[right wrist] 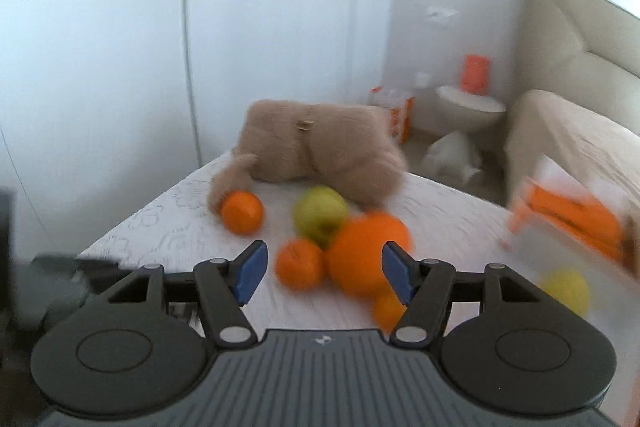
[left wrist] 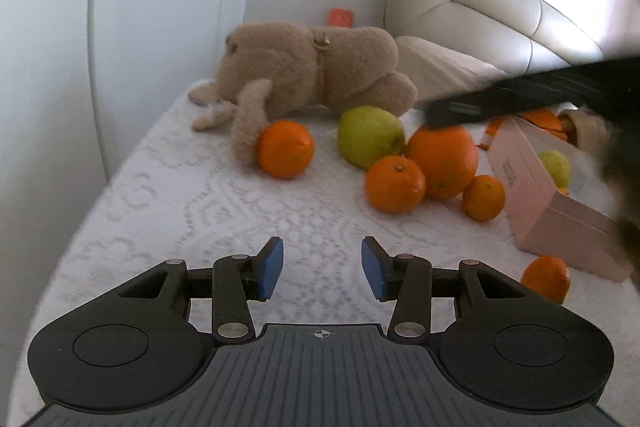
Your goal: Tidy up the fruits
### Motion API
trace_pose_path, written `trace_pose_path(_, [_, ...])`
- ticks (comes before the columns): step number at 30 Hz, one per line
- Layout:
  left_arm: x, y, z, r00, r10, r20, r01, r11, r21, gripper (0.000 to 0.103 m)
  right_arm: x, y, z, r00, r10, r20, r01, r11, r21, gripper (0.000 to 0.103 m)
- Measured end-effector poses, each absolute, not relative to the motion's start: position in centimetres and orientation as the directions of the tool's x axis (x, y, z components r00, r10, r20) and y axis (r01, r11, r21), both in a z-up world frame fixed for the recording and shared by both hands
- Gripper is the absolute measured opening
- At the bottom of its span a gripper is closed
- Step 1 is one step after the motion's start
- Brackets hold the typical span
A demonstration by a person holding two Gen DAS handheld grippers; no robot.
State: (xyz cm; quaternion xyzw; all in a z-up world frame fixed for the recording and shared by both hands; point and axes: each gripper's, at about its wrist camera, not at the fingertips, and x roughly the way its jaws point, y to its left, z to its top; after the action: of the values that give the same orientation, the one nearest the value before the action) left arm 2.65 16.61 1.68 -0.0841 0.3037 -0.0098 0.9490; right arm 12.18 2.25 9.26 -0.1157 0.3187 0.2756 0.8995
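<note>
You are holding the left gripper (left wrist: pixel 322 269) level and low over the white bedspread (left wrist: pixel 168 195), fingers spread, gripping nothing. Your right gripper (right wrist: pixel 322 275) is hovering with fingers released above the big orange (right wrist: pixel 366 251). The green apple (left wrist: pixel 370 135) is lying beside the oranges, near the plush toy (left wrist: pixel 312 71) and pink box (left wrist: pixel 560 199).

Pale walls (right wrist: pixel 280 7) enclose a bed (left wrist: pixel 160 195) with a white lace cover and a beige padded headboard (left wrist: pixel 472 7); a round bedside table (right wrist: pixel 470 107) stands beyond.
</note>
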Motion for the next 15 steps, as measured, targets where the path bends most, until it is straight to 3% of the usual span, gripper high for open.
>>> trace_pose_path(6, [2.4,17.5,1.8,0.817,-0.052,-0.574,-0.044,0.987,-0.153,0.048,21.1,8.2,6.0,0.551,0.335,-0.765,-0.527,0.850,-0.008,0.065])
trace_pose_path(11, [2.5,18.0,1.4,0.813,-0.069,-0.579,-0.040,0.984,-0.174,0.048,23.5,10.8,3.1,0.605,0.139,-0.784,-0.500,0.833,-0.238,0.069])
trace_pose_path(15, [2.6,18.1,1.0,0.810,-0.079,-0.580,-0.038,0.982,-0.187,0.048,24.0,10.5,2.2,0.599,0.126,-0.791,-0.493,0.836,-0.240,0.062])
